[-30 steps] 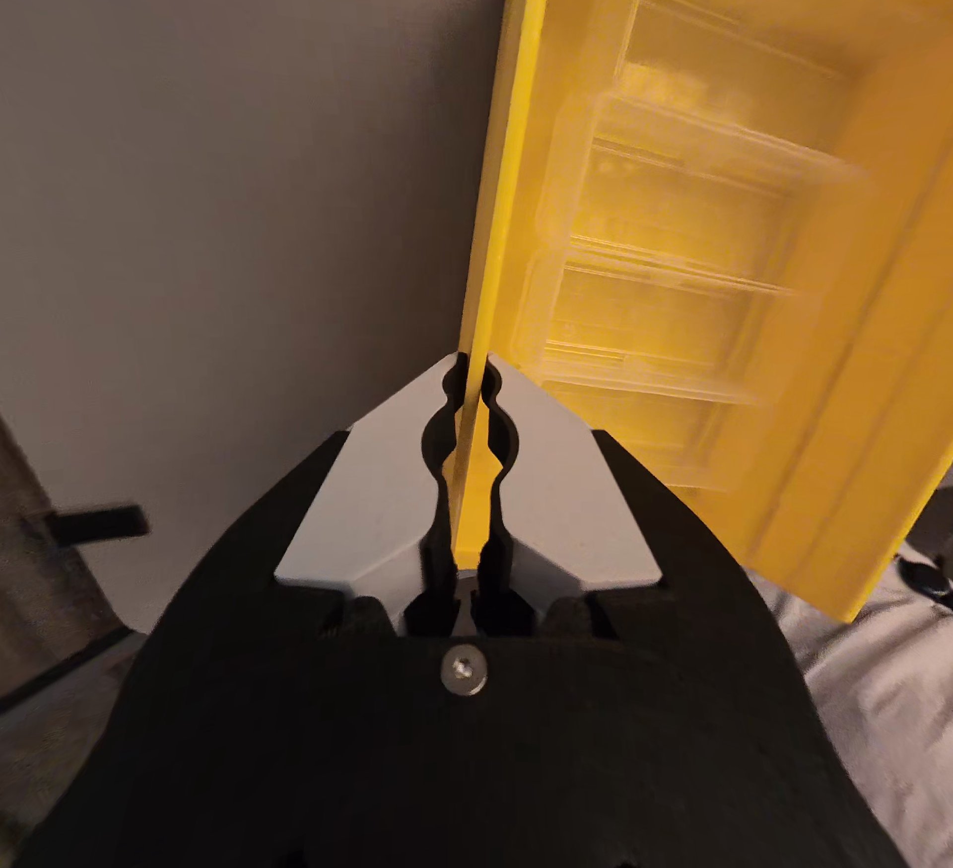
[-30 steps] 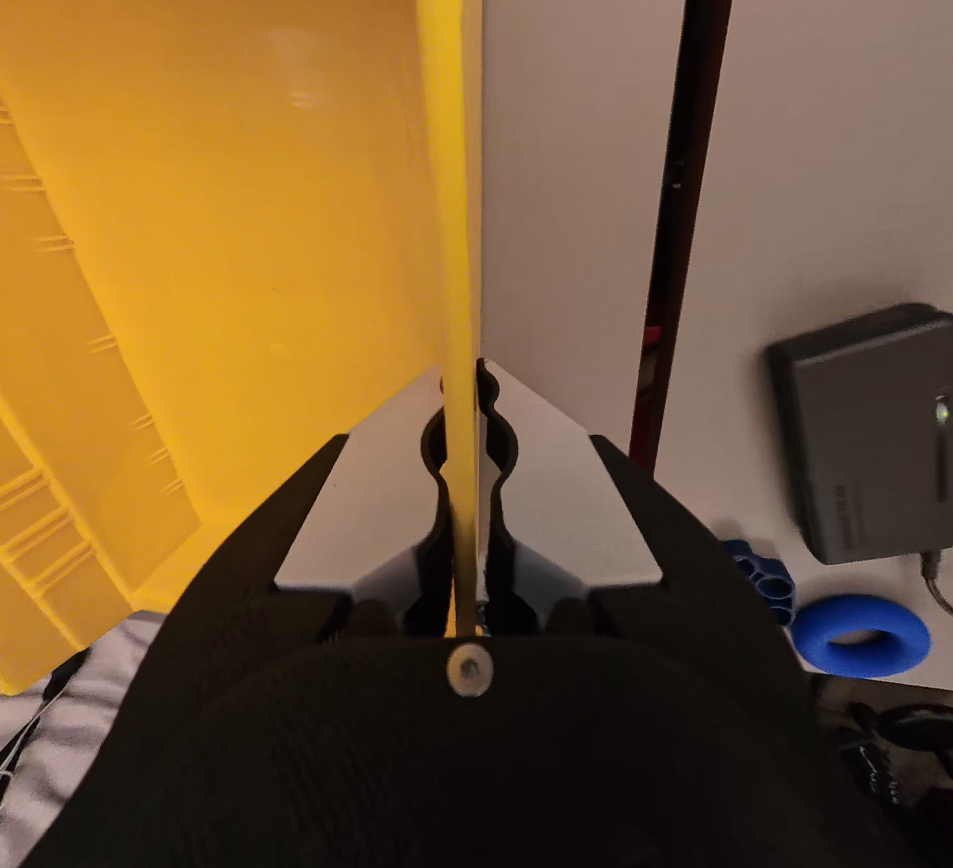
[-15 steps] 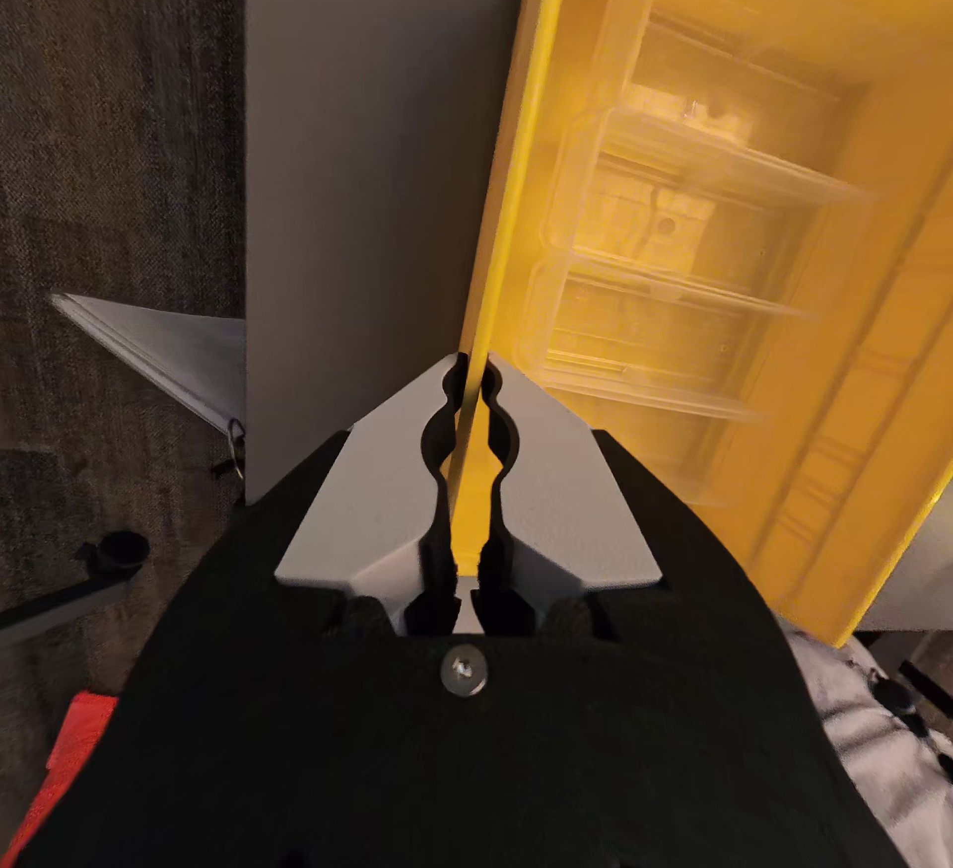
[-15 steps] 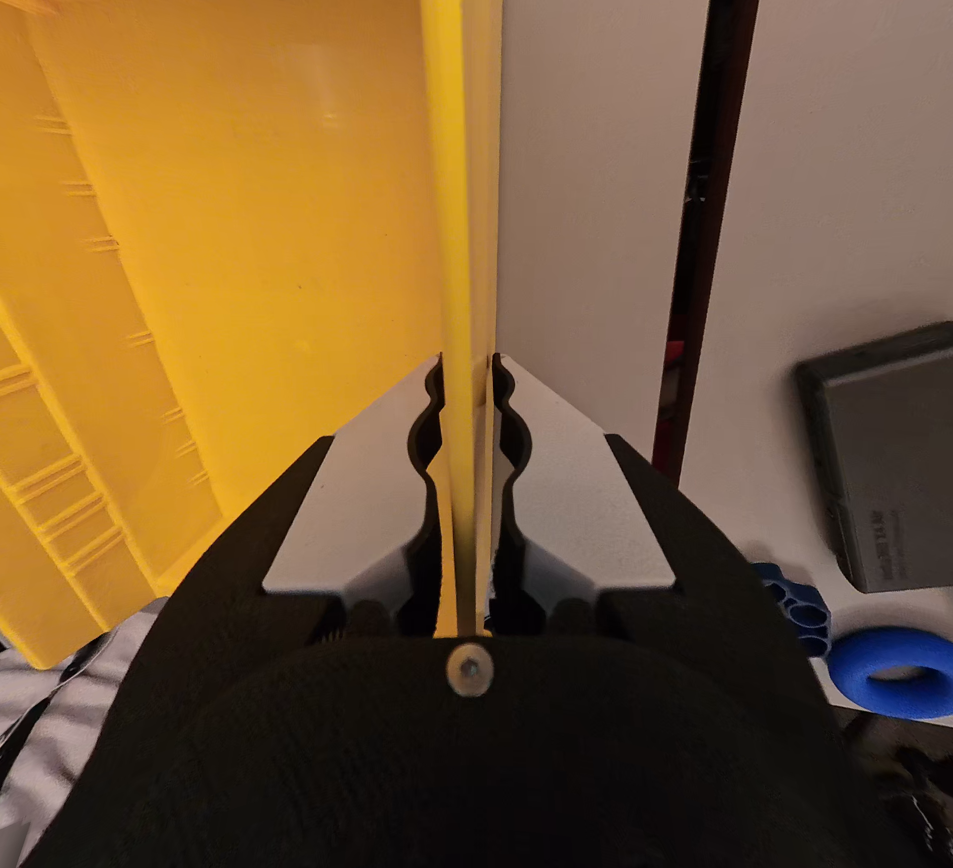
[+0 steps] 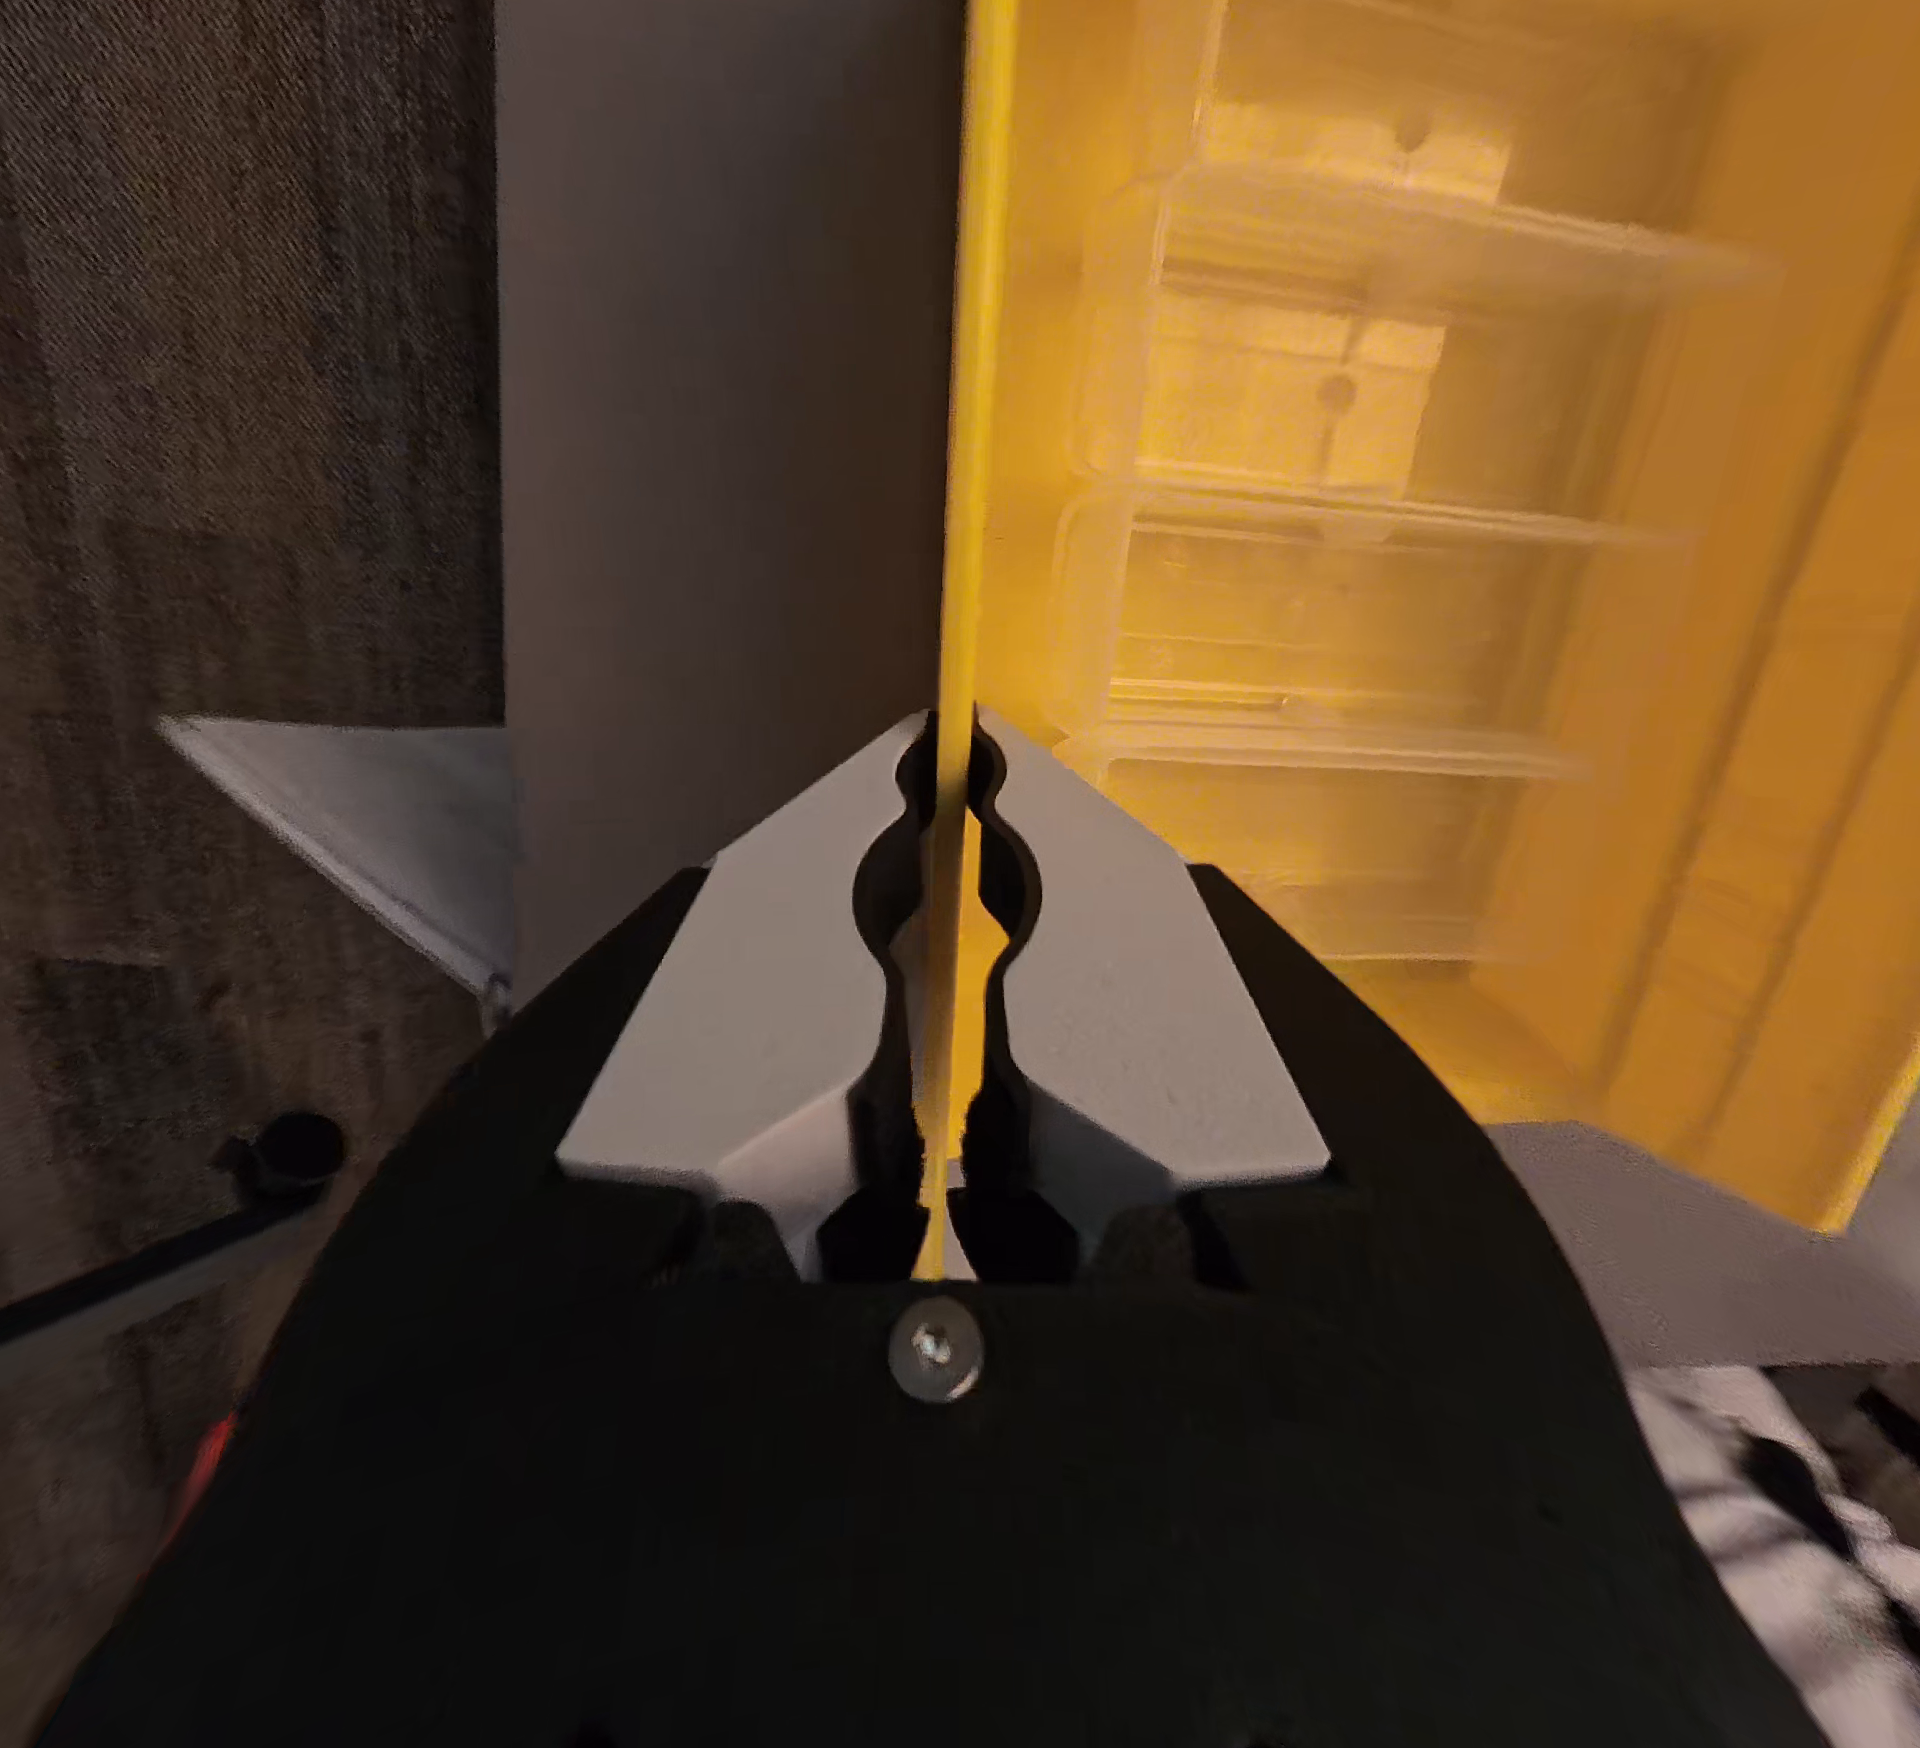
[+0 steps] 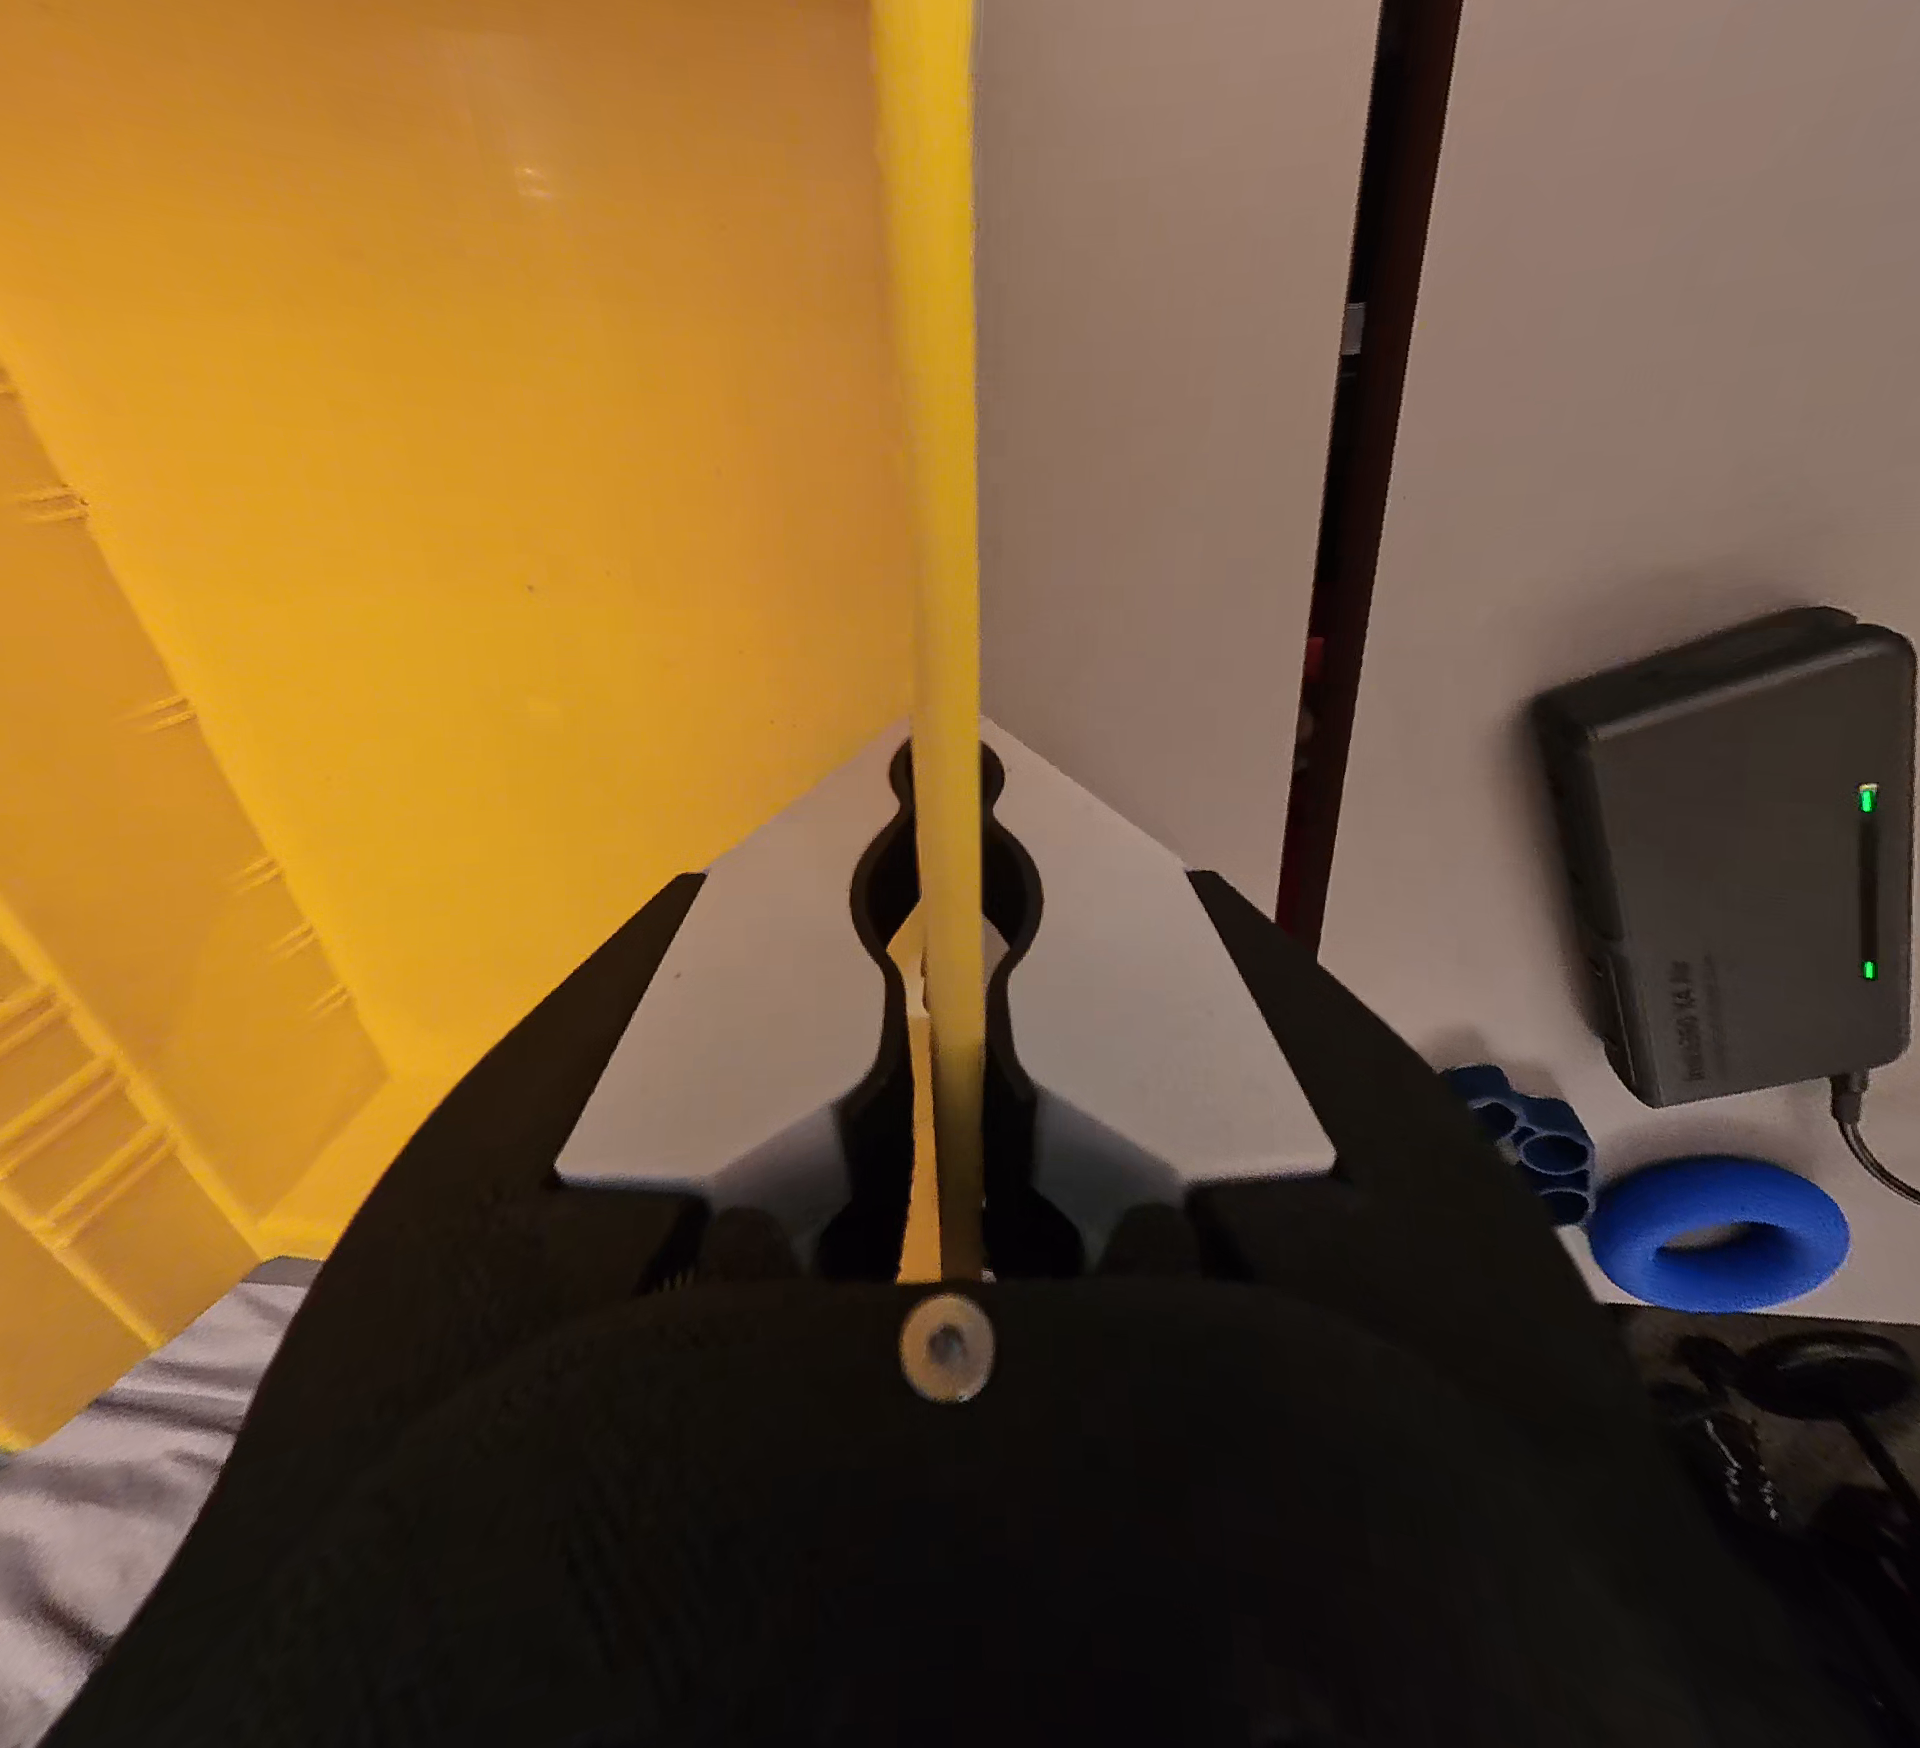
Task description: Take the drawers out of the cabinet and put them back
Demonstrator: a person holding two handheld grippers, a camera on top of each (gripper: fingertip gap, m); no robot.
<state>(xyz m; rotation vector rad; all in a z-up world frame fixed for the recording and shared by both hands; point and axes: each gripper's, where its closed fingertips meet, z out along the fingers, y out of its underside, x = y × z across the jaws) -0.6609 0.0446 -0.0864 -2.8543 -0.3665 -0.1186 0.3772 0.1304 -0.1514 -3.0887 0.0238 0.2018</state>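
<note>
A yellow plastic drawer (image 5: 1621,919) is held between both grippers, above a white surface. My left gripper (image 5: 948,742) is shut on the drawer's thin left wall (image 5: 977,348). My right gripper (image 6: 945,753) is shut on the drawer's right wall (image 6: 930,348). In the left wrist view a clear plastic compartment box (image 5: 1330,493) lies inside the drawer. In the right wrist view the drawer's bare yellow floor (image 6: 468,451) fills the left side. The cabinet is not in view.
A white tabletop (image 5: 727,348) lies under the left side, with dark carpet (image 5: 229,348) beyond its edge. On the right are a white surface (image 6: 1683,244), a dark vertical gap (image 6: 1371,451), a grey box with green lights (image 6: 1745,857), a blue ring (image 6: 1725,1231) and a blue part (image 6: 1527,1137). About 105 cm separates my left fingertips from my right.
Both grippers have carried the drawer sideways and down. The table edge and carpet have come into the left wrist view. The grip on both walls is unchanged.
</note>
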